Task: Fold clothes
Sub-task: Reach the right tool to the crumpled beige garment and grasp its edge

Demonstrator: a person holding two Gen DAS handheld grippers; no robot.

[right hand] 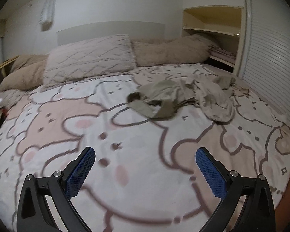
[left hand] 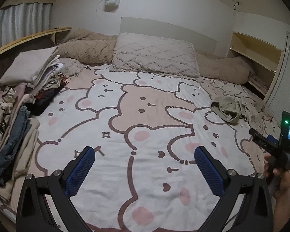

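Olive crumpled garment (right hand: 156, 102) lies ahead-right on the bed (right hand: 125, 135), well apart from both empty, gaping tongs; your right tongs (right hand: 145, 171) sit nearer than the left tongs (left hand: 145, 171).

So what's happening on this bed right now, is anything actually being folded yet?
Not yet. The left gripper and right gripper both hang open and empty over the bear-print bedspread. Already folded clothes sit in a stack on the bed's left side. Two crumpled garments wait unfolded on the right: an olive one and a beige one beside it. The right wrist view is blurred.
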